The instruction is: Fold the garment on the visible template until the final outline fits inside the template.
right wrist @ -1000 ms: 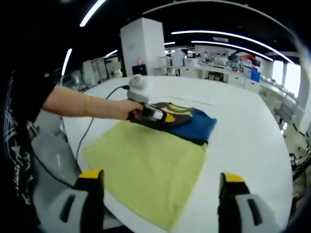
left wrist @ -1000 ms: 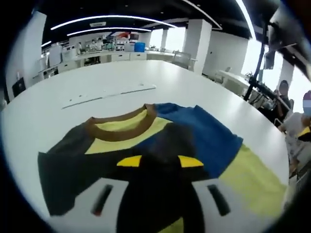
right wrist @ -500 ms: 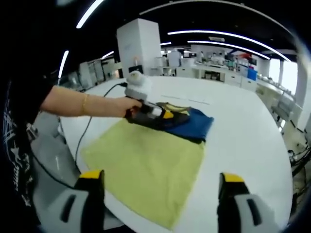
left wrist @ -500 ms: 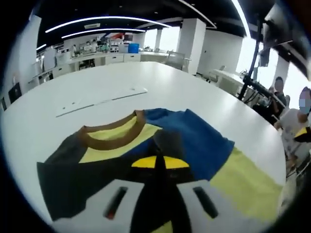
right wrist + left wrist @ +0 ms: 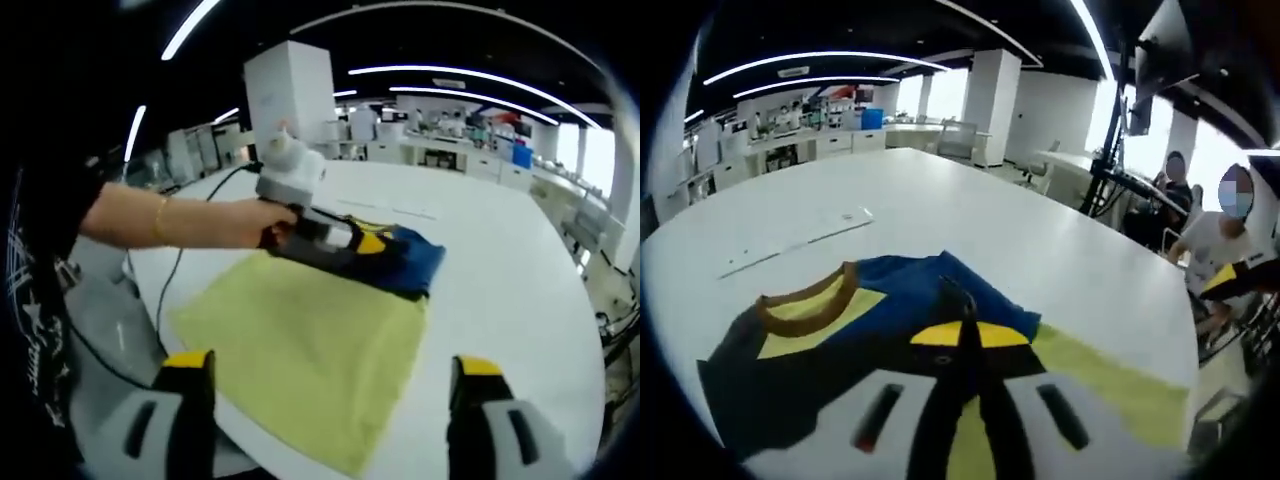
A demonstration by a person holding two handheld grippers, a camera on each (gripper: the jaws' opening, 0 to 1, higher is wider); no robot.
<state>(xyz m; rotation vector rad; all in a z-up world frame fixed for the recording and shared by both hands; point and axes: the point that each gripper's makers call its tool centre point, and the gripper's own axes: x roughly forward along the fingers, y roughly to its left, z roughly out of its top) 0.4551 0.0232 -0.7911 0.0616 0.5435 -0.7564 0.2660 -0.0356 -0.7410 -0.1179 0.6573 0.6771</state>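
Fabric of the garment (image 5: 890, 330) sat pinched between the left gripper (image 5: 965, 333)'s clenched jaws, their yellow tips touching over the dark and blue part near the collar. To fold well, that pinch probably needed to stay firm while the cloth was carried low and evenly, so the layer would land flat. Compared with a second earlier, the tips had closed together and the blue sleeve had bunched toward them. In the right gripper view, the right gripper (image 5: 330, 385) hung released above the bench (image 5: 520, 290)'s near edge, jaws wide apart, unchanged, while the left gripper (image 5: 350, 243) had lifted the fold slightly.
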